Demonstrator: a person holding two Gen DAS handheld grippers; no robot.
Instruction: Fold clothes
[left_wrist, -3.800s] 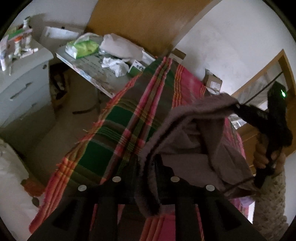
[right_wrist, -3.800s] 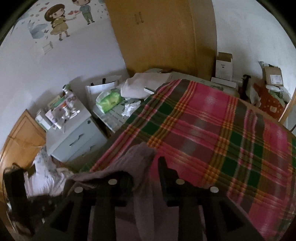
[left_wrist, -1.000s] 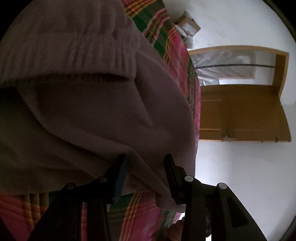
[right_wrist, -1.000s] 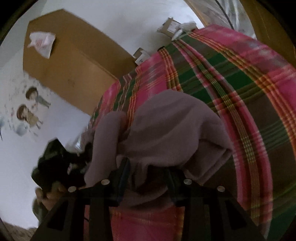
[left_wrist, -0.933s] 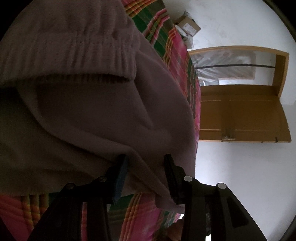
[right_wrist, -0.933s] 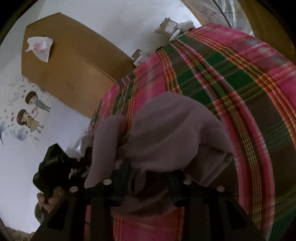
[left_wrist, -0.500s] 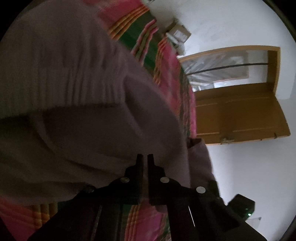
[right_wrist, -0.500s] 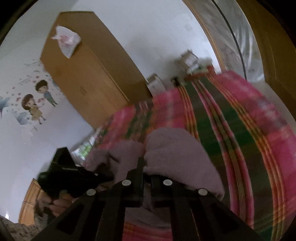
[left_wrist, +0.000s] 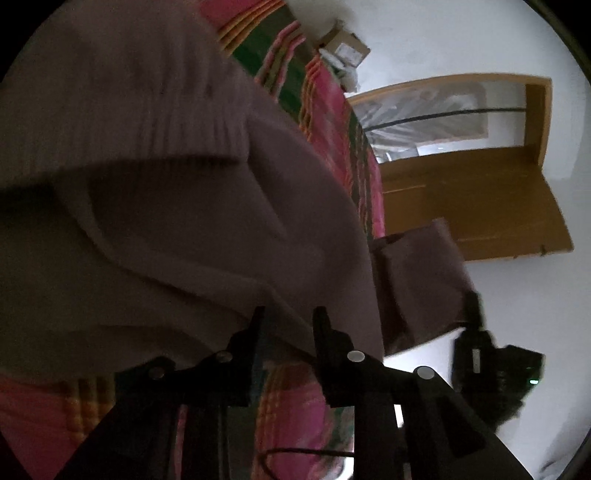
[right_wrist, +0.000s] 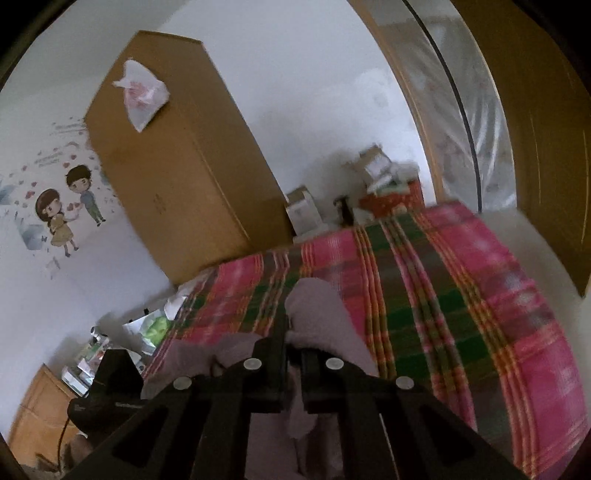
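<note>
Slippage is the main worry: right gripper (right_wrist: 291, 334) has its fingers pinched tight on a thin bit of the mauve sweater (right_wrist: 317, 314), and a knit that thick could pull free if lifted fast, dropping the fold. Left gripper (left_wrist: 288, 317) stands w/ fingers apart, sweater cloth lying across the gap btwn them; can't tell if it bears on the fabric or just sits under it. If it closes on one layer only, the layers would shear and the fold go crooked. Sweater itself lies bunched on the plaid blanket (right_wrist: 461, 295) over the bed, ribbed hem (left_wrist: 155, 129) turned up near the left cam, one part raised toward the right gripper. Hard to say how far folding has got – the heap would fit a half-made fold or a garment only gathered up. Most of the sweater's outline is cut off or in shadow; sleeves can't be picked out. Wardrobe (right_wrist: 177, 184) and door (left_wrist: 480, 206) blurred, far off
</note>
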